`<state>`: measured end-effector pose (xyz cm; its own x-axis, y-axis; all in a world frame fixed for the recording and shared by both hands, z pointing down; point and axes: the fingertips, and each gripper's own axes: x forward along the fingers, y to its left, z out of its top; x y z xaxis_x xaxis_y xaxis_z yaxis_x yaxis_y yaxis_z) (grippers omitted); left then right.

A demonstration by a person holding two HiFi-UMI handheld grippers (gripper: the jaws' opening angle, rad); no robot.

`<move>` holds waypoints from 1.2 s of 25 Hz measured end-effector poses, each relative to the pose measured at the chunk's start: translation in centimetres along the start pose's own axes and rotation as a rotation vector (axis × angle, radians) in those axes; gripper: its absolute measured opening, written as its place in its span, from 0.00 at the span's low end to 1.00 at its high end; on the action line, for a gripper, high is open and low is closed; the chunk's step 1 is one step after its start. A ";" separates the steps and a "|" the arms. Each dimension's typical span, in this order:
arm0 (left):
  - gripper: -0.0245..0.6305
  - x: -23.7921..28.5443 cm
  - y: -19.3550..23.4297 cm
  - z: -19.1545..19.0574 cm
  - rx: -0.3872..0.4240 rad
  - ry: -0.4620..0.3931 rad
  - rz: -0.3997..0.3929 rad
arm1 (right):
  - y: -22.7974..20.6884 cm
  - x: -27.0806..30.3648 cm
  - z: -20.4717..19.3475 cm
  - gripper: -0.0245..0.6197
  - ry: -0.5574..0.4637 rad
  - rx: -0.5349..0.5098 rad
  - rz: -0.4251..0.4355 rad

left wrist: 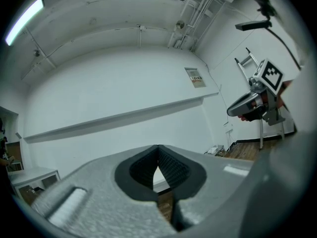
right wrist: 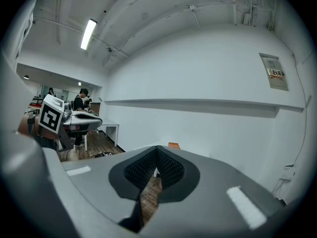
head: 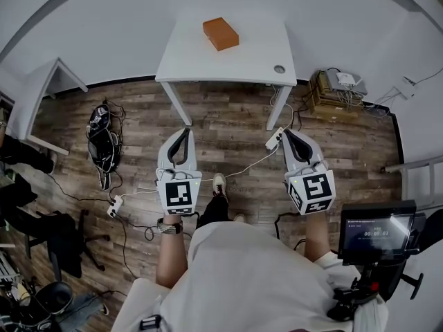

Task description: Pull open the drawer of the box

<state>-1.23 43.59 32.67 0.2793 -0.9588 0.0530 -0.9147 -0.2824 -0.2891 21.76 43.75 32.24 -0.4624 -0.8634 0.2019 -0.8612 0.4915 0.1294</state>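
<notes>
The box [head: 221, 33] is a small orange block lying on the far part of a white table [head: 256, 57]; its drawer cannot be made out from here. My left gripper [head: 181, 131] and my right gripper [head: 287, 133] hang side by side over the wooden floor, well short of the table. Both are shut with nothing between the jaws. In the left gripper view, the left gripper [left wrist: 158, 148] points at a white wall, with the right gripper [left wrist: 252, 105] off to the side. In the right gripper view, the box [right wrist: 173, 145] peeks just over the shut right gripper [right wrist: 157, 148].
A small round object [head: 279, 68] sits near the table's front right corner. A black bag [head: 102, 140], a power strip [head: 115, 205] and cables lie on the floor at left. A second white table [head: 34, 99] stands far left, a crate with electronics [head: 336, 92] at right, a screen [head: 377, 230] near my right side.
</notes>
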 end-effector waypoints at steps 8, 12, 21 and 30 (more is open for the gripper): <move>0.04 2.7 2.0 0.3 -0.014 -0.046 0.007 | -0.3 2.6 1.5 0.04 -0.027 -0.028 -0.005; 0.04 8.5 5.2 -1.1 -0.028 -0.046 -0.010 | -1.7 9.0 2.5 0.04 -0.021 -0.024 -0.015; 0.04 17.3 10.5 -1.8 -0.011 -0.054 -0.055 | -3.8 18.7 4.5 0.04 -0.020 0.011 -0.029; 0.04 22.3 14.5 -4.7 -0.022 -0.022 -0.086 | -3.6 25.8 5.0 0.04 -0.002 0.018 -0.033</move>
<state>-9.67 17.99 34.09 0.3627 -0.9302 0.0556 -0.8934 -0.3641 -0.2631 11.85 19.13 32.14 -0.4342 -0.8793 0.1955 -0.8796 0.4607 0.1183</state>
